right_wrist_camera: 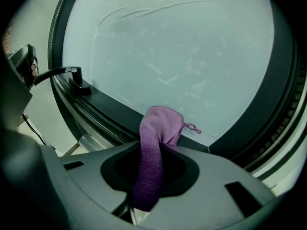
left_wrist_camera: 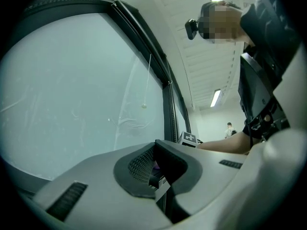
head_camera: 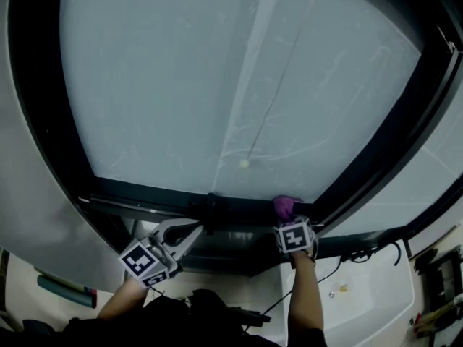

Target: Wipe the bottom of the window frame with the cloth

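The purple cloth [head_camera: 285, 206] rests against the dark bottom rail of the window frame [head_camera: 145, 194], near its right corner. My right gripper [head_camera: 290, 221] is shut on it. In the right gripper view the cloth [right_wrist_camera: 156, 143] runs up between the jaws and folds over at the foot of the glass. My left gripper [head_camera: 197, 231] stands open just below the rail, its tips close to a black window handle [head_camera: 211, 210] and holding nothing. In the left gripper view the pads [left_wrist_camera: 142, 163] stand a little apart, with a bit of purple showing through the gap.
A thin cord with a pale bead [head_camera: 244, 163] hangs in front of the glass. The black handle [right_wrist_camera: 76, 80] sticks out from the rail left of the cloth. Below right is a white surface [head_camera: 362, 284] with cables. A distant person [left_wrist_camera: 229, 127] stands down the room.
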{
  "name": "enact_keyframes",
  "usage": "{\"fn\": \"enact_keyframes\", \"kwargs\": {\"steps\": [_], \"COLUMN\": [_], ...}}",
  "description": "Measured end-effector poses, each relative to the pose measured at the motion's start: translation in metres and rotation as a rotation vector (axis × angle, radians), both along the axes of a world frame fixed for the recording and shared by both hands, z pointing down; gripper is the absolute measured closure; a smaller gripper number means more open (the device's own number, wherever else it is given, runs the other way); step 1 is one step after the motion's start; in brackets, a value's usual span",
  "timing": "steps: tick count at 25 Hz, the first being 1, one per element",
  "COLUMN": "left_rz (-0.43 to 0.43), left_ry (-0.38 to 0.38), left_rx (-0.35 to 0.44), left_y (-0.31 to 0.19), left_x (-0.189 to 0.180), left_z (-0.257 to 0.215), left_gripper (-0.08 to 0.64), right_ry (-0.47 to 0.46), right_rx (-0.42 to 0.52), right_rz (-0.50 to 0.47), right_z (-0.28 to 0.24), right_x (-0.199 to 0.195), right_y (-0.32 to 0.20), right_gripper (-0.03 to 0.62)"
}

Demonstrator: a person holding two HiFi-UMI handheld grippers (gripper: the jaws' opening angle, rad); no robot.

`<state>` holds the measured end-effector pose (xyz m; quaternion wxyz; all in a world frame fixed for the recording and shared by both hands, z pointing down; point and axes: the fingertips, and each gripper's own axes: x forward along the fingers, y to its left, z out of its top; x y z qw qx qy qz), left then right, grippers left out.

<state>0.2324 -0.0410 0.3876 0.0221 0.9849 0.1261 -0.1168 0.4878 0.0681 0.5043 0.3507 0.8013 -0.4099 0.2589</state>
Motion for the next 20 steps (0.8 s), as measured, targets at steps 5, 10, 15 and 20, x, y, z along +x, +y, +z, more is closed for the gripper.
{"fn": "enact_keyframes", "kwargs": {"steps": [5, 10, 15, 20], "left_rz": [0.010, 0.011, 0.017, 0.003], "left_ry": [0.002, 0.011, 0.003, -0.012], "left_rx": [-0.022, -0.032, -0.044, -0.035], "left_y": [-0.015, -0.033, -0.046, -0.061], "left_x": [-0.004, -0.010, -0.018, -0.026], "left_z": [0.003, 0.006, 0.010, 0.016], "left_gripper": [0.555, 0.555, 0.555, 0.555], "right_ry": [0.014, 0.005, 0.042, 0.024], "right_rx": [-0.041, -0.071, -0.122, -0.108], "right_rz": [-0.001, -0.002, -0.007, -0.027], "right_z": [0.000, 0.000, 0.001, 0.002], "right_x": [-0.011, -0.022, -0.034, -0.050], "right_y": [-0.012, -0.024, -0.033, -0.047], "right_gripper": [0.509, 0.509, 0.509, 0.509]}}
